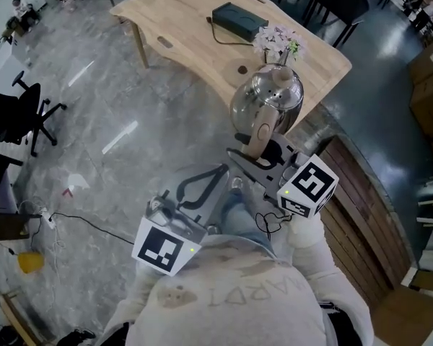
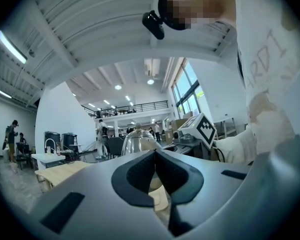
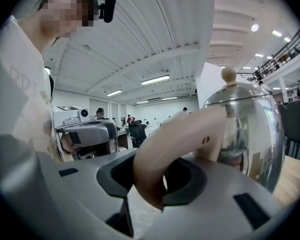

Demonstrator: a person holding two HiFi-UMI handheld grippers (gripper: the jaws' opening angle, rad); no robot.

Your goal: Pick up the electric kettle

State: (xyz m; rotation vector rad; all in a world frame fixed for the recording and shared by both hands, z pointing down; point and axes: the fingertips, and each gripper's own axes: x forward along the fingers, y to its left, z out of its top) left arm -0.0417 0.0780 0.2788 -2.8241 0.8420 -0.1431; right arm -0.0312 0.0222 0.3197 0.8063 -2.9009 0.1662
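The electric kettle (image 1: 268, 98) is a shiny steel dome with a beige handle (image 1: 262, 131) and a round beige knob on its lid. My right gripper (image 1: 264, 151) is shut on that handle, which fills the space between the jaws in the right gripper view (image 3: 160, 176); the kettle body (image 3: 252, 129) stands just beyond. My left gripper (image 1: 218, 173) is to the left of the kettle, apart from it, jaws shut on nothing (image 2: 155, 171). From the left gripper view the kettle (image 2: 137, 143) shows ahead.
A light wooden table (image 1: 180, 34) lies beyond the kettle, with a black box (image 1: 238, 20) and a small bunch of flowers (image 1: 278, 43) on it. A slatted wooden structure (image 1: 361, 215) is at the right, a black office chair (image 1: 22, 114) at the left. A cable (image 1: 86, 222) crosses the grey floor.
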